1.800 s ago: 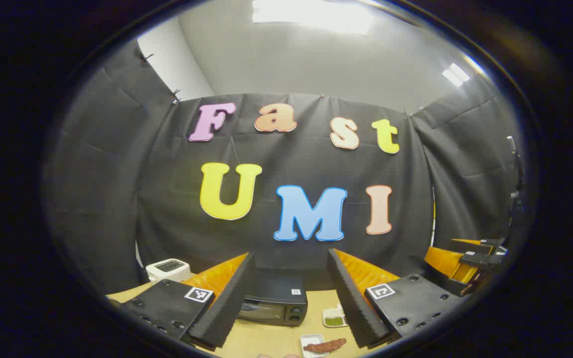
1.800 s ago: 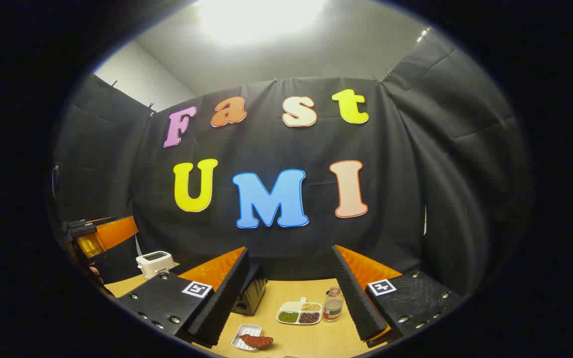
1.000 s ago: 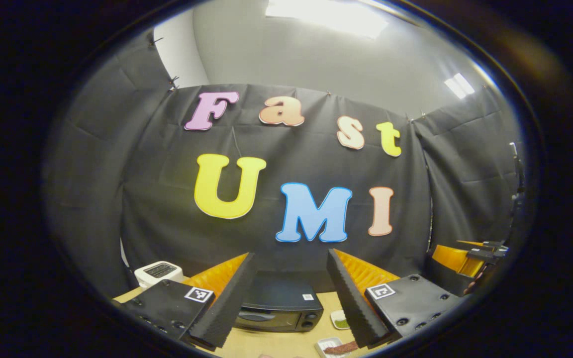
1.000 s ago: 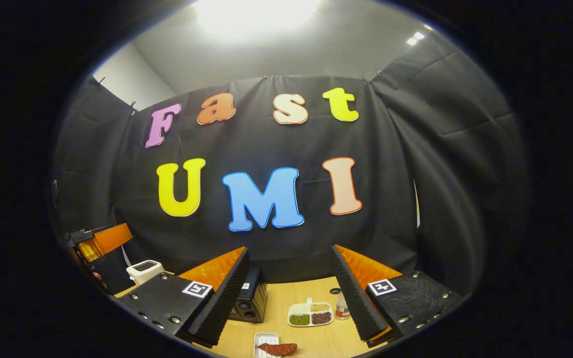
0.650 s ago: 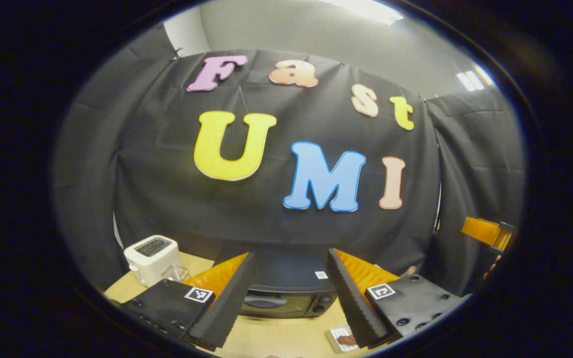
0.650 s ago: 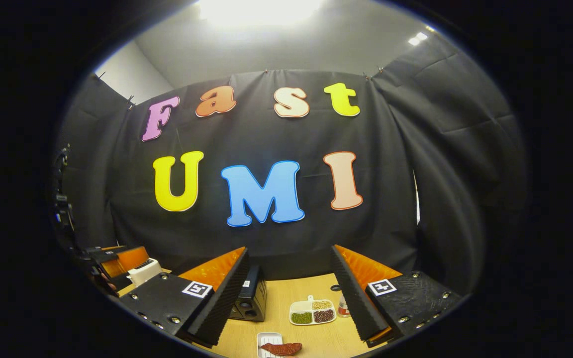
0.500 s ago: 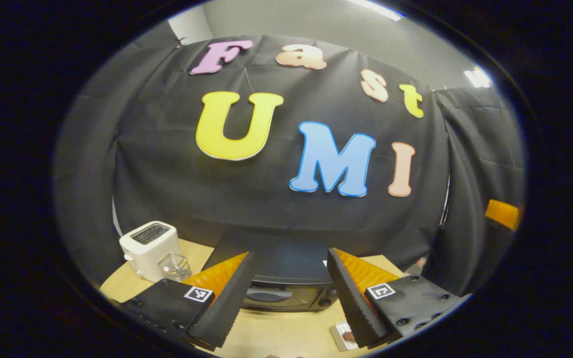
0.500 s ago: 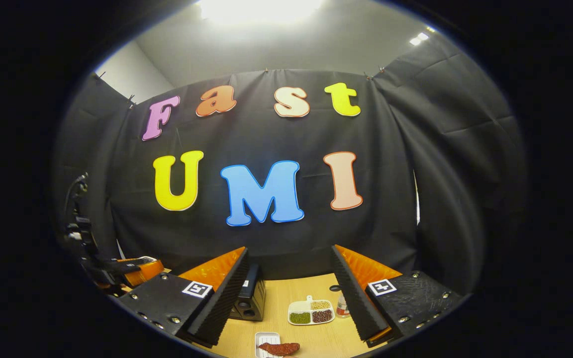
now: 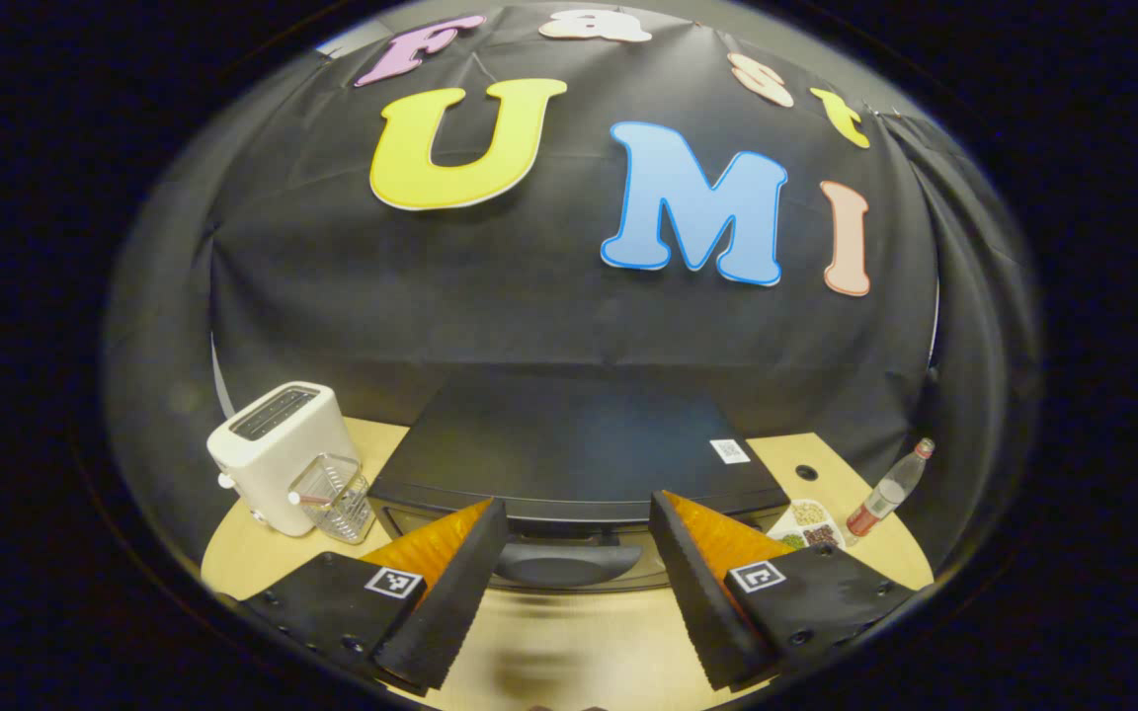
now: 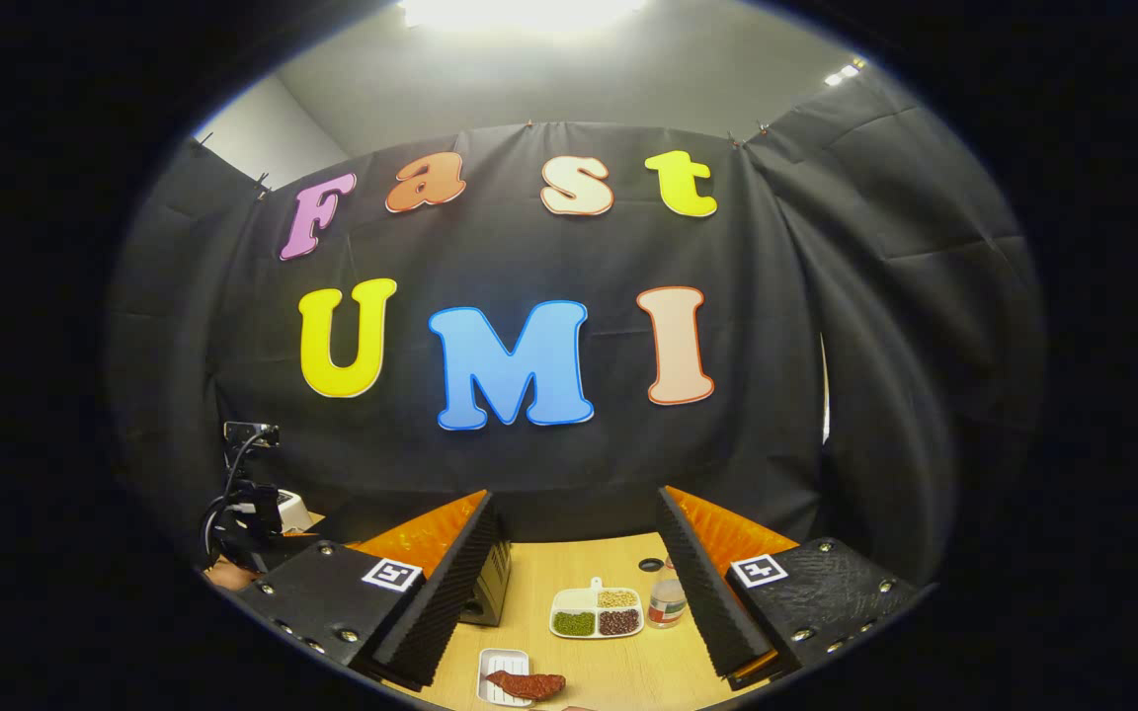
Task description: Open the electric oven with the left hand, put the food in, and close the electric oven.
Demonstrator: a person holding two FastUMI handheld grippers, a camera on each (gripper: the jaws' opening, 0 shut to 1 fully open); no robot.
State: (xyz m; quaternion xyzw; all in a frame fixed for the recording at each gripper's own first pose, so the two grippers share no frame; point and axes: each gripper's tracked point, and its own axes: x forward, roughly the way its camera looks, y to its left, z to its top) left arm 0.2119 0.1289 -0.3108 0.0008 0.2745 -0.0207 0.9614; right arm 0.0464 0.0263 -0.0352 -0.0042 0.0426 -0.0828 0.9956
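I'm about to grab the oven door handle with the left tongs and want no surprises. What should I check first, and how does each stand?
1. Left tongs open: ok.
2. Door handle between the fingers: ok.
3. Fingers touching the handle: cannot tell.
4. Oven door closed: ok.
5. Right tongs open, holding nothing: ok.
6. Food on its white tray: ok.

Wooden table (image 9: 253, 538), oven (image 9: 569, 454), toaster (image 9: 273, 454), bottle (image 9: 885, 489), divided dish (image 10: 597, 612), food tray (image 10: 502, 673)
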